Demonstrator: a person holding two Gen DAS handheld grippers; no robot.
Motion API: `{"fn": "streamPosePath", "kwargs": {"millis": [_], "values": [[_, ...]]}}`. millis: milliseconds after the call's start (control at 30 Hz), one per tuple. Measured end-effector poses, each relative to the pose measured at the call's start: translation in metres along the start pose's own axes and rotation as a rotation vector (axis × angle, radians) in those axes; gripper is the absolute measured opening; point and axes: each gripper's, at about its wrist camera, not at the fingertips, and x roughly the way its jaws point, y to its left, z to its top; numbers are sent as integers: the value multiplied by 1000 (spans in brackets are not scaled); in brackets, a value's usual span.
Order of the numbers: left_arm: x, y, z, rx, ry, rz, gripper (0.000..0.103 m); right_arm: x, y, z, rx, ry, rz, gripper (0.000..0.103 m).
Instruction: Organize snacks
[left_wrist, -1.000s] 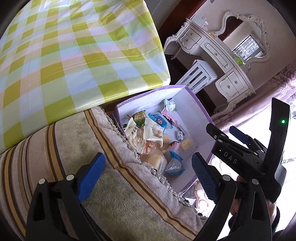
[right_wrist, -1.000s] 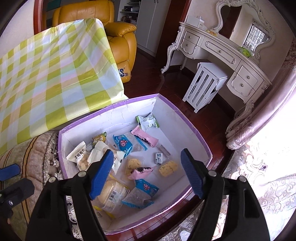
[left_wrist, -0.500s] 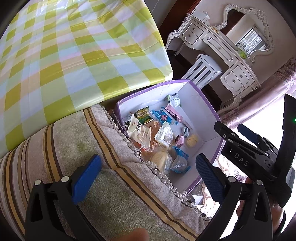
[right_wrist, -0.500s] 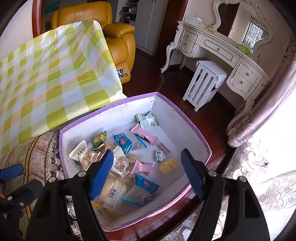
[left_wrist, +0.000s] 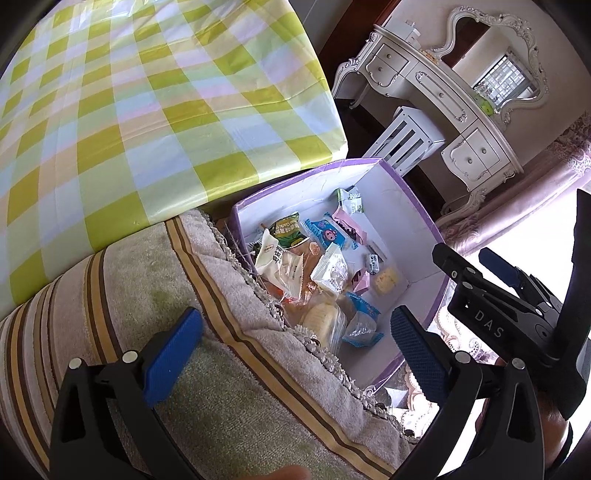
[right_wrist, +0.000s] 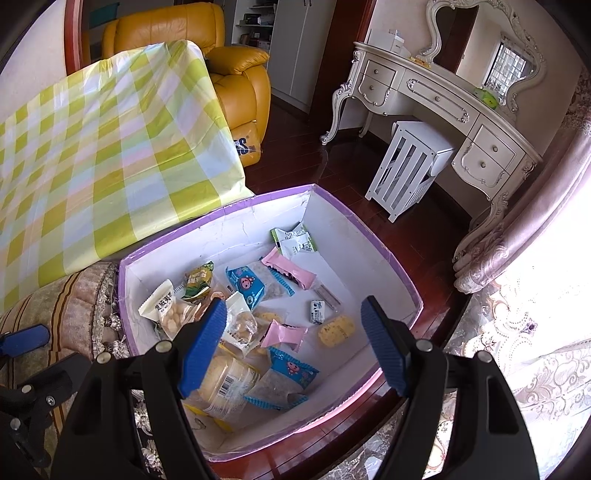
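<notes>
A purple-rimmed box (right_wrist: 240, 236) (left_wrist: 388, 206) with white walls holds several snacks. Among them are a pink packet (right_wrist: 290, 271), a blue packet (right_wrist: 245, 286), a green-and-white packet (right_wrist: 293, 240), a clear biscuit packet (right_wrist: 240, 321) (left_wrist: 330, 266), a yellow cake (right_wrist: 336, 330) and a plastic biscuit jar (right_wrist: 225, 384). My right gripper (right_wrist: 293, 332) hangs open above the box with nothing between its fingers. My left gripper (left_wrist: 295, 347) is wide open and empty. It hangs over a striped cushion (left_wrist: 110, 295) at the box's left edge.
A table with a yellow-green checked cloth (right_wrist: 110, 147) stands behind and to the left of the box. A yellow armchair (right_wrist: 229, 66), a white dressing table (right_wrist: 443, 99) and a white slatted stool (right_wrist: 406, 166) stand beyond on the dark wooden floor. A curtain hangs at the right.
The clear biscuit packet has dropped and settled among the snacks in the box. My left gripper's jaws have widened a little. My right gripper has stayed put.
</notes>
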Motion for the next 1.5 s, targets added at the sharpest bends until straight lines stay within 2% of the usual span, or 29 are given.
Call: {"fn": "streamPosePath", "kwargs": {"millis": [1300,1500], "values": [[1,1,0,-1,1,-2,99,1,-3,1,-1,2,2,76],[3,-2,1,16,-7,16,99,2,-5,1,3,5,1,76]]}}
